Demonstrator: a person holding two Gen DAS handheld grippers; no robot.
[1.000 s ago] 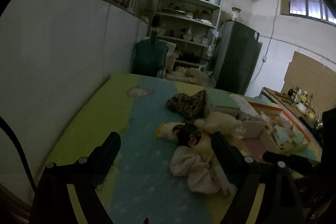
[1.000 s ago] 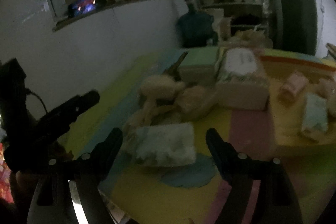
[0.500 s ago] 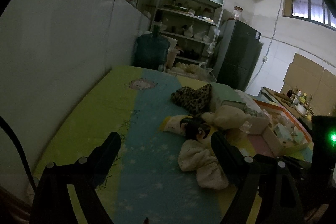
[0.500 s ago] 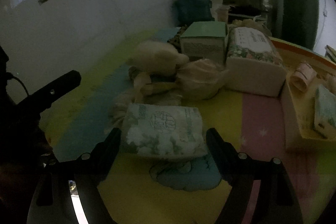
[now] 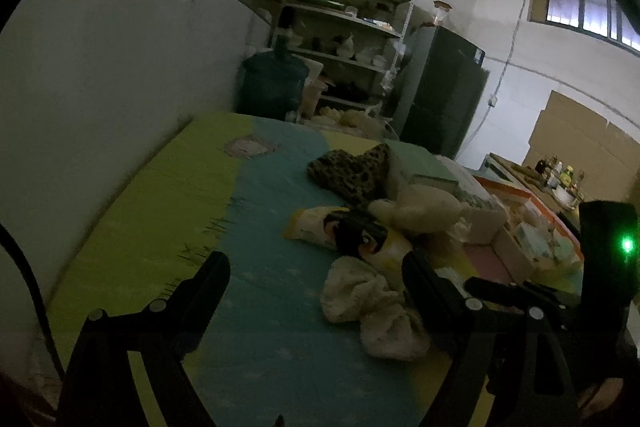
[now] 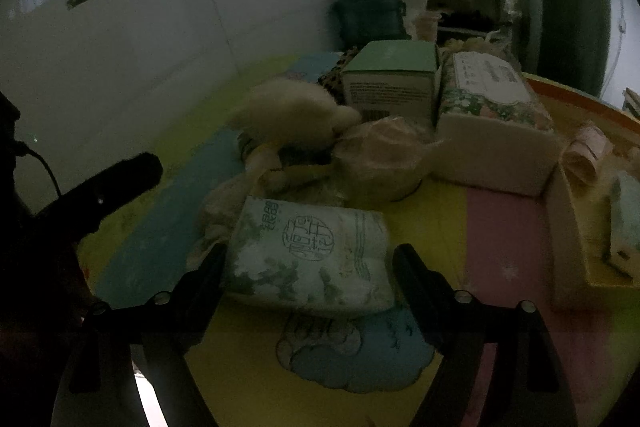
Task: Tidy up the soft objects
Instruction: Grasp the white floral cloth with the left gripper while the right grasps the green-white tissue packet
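Dim light fills the room around you, with a white wall on your left, a shelving unit point(image 5: 344, 27) and a dark fridge point(image 5: 440, 91) at the far end, and a blue water jug point(image 5: 276, 83) standing at the end of the surface. Your surface point(image 5: 168, 195) is covered by a play mat in yellow-green, blue and pink panels. Your left gripper point(image 5: 316, 271) hovers over the blue strip with its jaws spread wide and nothing between them; just right of its midline lies a crumpled white cloth point(image 5: 368, 303), and beyond that a flat packet with a dark cartoon face point(image 5: 352, 235), a cream plush toy point(image 5: 420, 211) and a leopard-print piece of fabric point(image 5: 352, 171). Your right gripper point(image 6: 308, 263) has its jaws spread on either side of a soft tissue pack point(image 6: 312, 251) printed with a round seal and leaves; the pack lies on the mat between the two fingers, and you cannot tell from this angle whether either finger touches it. Behind the pack sits the plush toy beside a crinkled clear bag point(image 6: 384, 159), then a green box point(image 6: 392, 79) and a floral tissue pack point(image 6: 488, 95) side by side. To your right a shallow tray point(image 6: 560, 219) with a pale wall holds a pink roll point(image 6: 588, 151) and a pale blue packet point(image 6: 624, 215).
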